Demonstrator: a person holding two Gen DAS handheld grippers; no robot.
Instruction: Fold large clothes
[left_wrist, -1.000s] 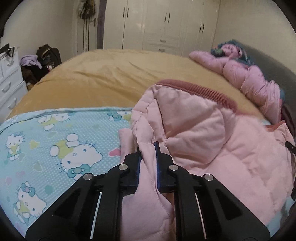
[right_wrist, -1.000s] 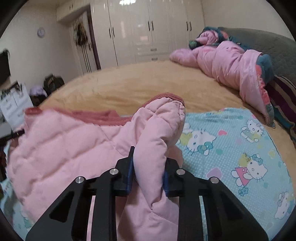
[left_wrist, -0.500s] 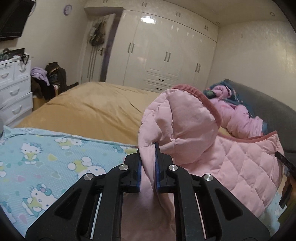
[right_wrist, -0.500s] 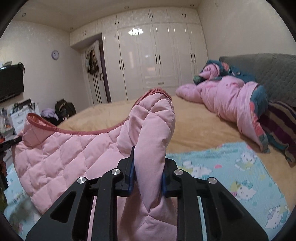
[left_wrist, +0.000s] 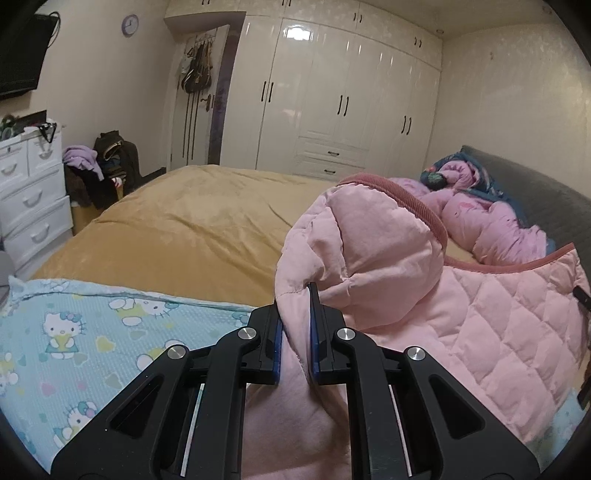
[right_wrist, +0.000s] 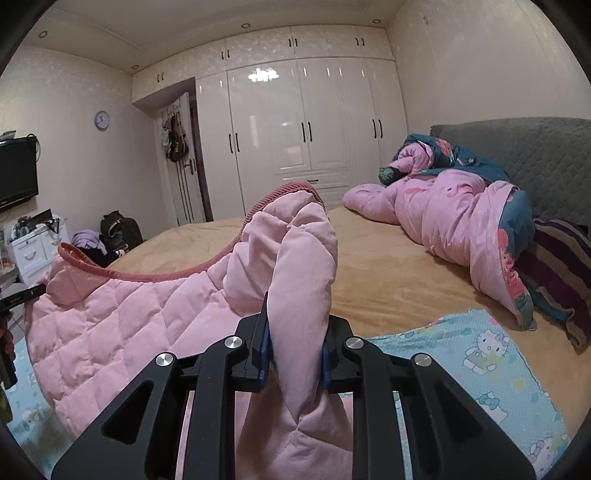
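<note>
A pink quilted jacket (left_wrist: 480, 321) with a darker ribbed pink edge hangs between my two grippers, lifted above a blue Hello Kitty sheet (left_wrist: 74, 343) on the bed. My left gripper (left_wrist: 295, 328) is shut on a fold of the jacket at its left side. My right gripper (right_wrist: 295, 332) is shut on a thick padded fold of the same jacket (right_wrist: 122, 332) at its right side. The jacket's body sags between them. The Hello Kitty sheet also shows in the right wrist view (right_wrist: 480, 369).
The bed has a mustard cover (left_wrist: 192, 225). A pink and blue duvet (right_wrist: 461, 218) is piled by the grey headboard (right_wrist: 535, 147), with a striped blanket (right_wrist: 561, 266) beside it. White wardrobes (left_wrist: 332, 96) stand behind. A white dresser (left_wrist: 29, 184) and bags (left_wrist: 110, 162) stand at left.
Both grippers have lifted the jacket up off the bed, still shut on it. The views have tilted up from the bed surface to the room.
</note>
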